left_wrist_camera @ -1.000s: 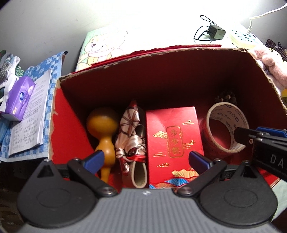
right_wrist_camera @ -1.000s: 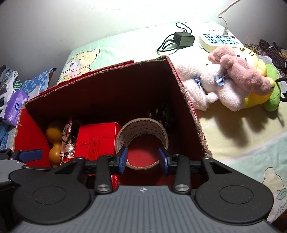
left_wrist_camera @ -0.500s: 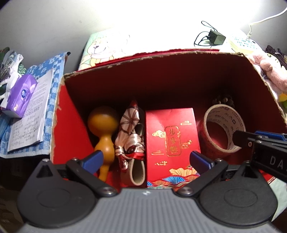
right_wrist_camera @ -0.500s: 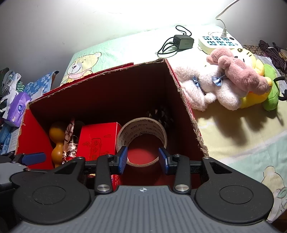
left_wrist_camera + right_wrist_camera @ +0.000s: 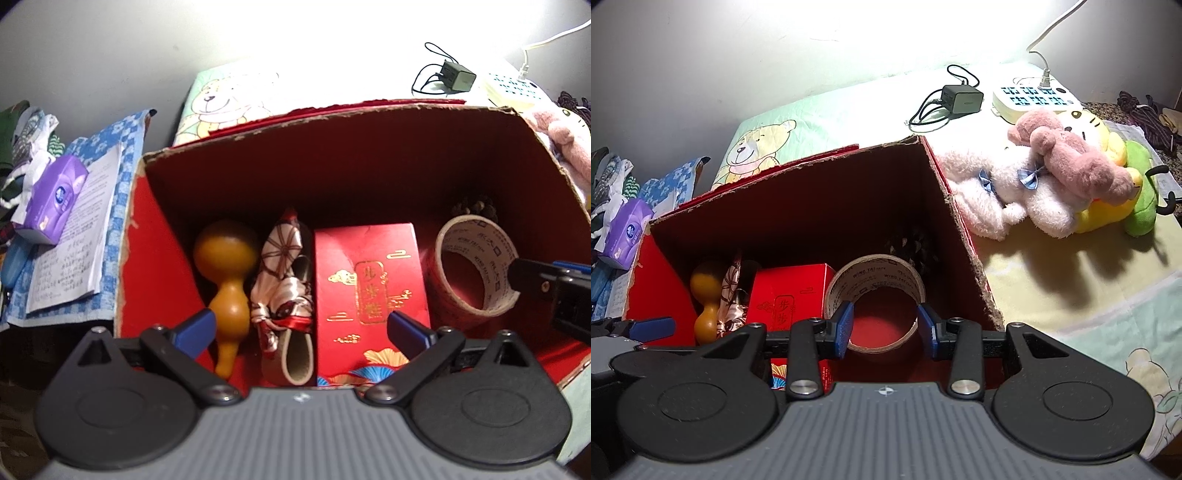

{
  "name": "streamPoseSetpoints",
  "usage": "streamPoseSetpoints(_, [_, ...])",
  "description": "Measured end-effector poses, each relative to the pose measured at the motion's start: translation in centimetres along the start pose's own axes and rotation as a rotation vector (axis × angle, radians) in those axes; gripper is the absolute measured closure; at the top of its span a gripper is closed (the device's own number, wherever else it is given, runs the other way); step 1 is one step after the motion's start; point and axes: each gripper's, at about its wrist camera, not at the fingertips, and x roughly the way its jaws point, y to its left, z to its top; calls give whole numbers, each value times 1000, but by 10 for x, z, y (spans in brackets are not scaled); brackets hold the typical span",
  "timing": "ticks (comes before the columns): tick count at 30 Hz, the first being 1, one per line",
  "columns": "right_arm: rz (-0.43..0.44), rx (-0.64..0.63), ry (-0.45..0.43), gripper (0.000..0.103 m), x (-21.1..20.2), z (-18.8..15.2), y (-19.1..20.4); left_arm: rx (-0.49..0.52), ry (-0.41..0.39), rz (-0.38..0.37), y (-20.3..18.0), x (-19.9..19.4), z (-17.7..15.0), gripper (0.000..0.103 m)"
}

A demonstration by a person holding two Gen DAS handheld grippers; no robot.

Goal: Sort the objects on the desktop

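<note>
My left claw (image 5: 299, 328) hangs spread over the red cardboard box (image 5: 332, 147). My right claw (image 5: 885, 325) gapes empty above the tape roll (image 5: 875, 277).

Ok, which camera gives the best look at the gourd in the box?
The left wrist view: the gourd shows whole, from bulb to neck, beside the scarf. In the right wrist view the gourd is small, dim and partly cut off by the scarf.

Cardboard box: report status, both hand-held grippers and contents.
Left hand-held gripper open, empty, above box. Right hand-held gripper open, empty, over tape roll. Gourd, red packet, pinecone inside. Nothing blocking.
</note>
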Motion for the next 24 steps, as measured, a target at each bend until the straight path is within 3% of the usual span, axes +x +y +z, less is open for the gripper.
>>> streamPoseSetpoints(24, [5, -43, 17, 62, 4, -2, 7, -42, -19, -30, 11, -4, 1, 3])
